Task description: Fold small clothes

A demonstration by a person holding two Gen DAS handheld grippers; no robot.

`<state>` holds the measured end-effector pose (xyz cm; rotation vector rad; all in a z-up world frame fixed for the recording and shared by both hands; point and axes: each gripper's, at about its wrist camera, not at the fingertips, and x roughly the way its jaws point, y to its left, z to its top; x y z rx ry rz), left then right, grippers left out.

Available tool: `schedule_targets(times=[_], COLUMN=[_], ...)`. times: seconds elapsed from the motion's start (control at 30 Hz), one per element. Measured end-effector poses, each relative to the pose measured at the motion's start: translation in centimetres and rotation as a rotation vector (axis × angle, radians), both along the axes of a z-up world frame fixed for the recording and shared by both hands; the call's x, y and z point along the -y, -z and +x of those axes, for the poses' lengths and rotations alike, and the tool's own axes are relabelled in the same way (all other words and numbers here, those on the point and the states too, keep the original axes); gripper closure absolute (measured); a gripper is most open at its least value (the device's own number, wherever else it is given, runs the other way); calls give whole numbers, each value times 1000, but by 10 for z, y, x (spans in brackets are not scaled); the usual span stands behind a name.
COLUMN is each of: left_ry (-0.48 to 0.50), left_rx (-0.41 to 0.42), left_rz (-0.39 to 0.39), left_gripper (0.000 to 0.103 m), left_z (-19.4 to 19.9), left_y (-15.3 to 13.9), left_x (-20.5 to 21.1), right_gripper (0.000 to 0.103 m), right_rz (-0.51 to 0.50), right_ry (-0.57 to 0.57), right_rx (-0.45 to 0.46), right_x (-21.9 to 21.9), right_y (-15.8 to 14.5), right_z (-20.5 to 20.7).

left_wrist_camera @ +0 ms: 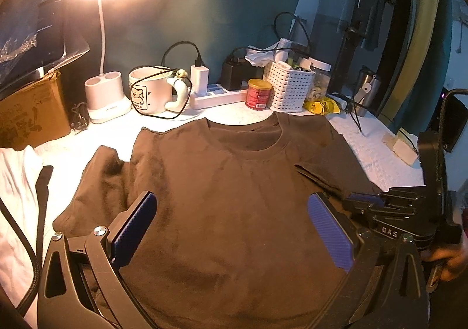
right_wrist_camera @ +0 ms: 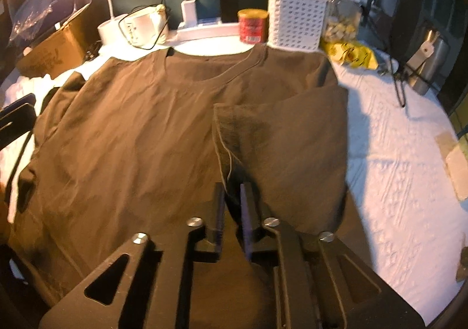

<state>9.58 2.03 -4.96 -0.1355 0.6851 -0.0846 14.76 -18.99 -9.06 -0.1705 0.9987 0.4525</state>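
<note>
A brown t-shirt lies flat on the white tablecloth, collar toward the back. Its right sleeve is folded inward over the body. My left gripper is open, hovering over the shirt's chest, its blue pads wide apart. My right gripper is shut on the hem of the folded right sleeve; it also shows at the right edge of the left wrist view. The shirt fills most of the right wrist view. The left sleeve lies spread out.
Along the back stand a lit desk lamp, a white mug, a power strip, a red can, a white basket and a yellow packet. A cardboard box and white cloth lie left.
</note>
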Motion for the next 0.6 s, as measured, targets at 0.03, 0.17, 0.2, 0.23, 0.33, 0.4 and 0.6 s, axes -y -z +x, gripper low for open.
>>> schedule_targets(times=[0.03, 0.17, 0.2, 0.23, 0.33, 0.4, 0.6], left_ry=[-2, -9, -10, -11, -11, -9, 8], left_rx=[-4, -28, -32, -36, -44, -52, -70], left_rz=[0, 0, 1, 4, 6, 1, -4], left_gripper=[1, 1, 1, 1, 1, 1, 1], left_z=[0, -1, -1, -2, -3, -2, -2], left_y=[1, 7, 8, 8, 10, 11, 15], left_x=[-1, -6, -6, -6, -5, -2, 11], right_gripper=[67, 59, 59, 59, 58, 57, 57], right_rz=[13, 36, 43, 48, 63, 56, 75], right_ry=[-4, 9, 17, 24, 63, 101, 142], right_rx=[-8, -10, -4, 4, 31, 45, -3], right_x=[1, 9, 13, 17, 36, 50, 74], right_y=[-1, -7, -11, -15, -26, -29, -13], right_z=[-2, -7, -9, -11, -15, -16, -21])
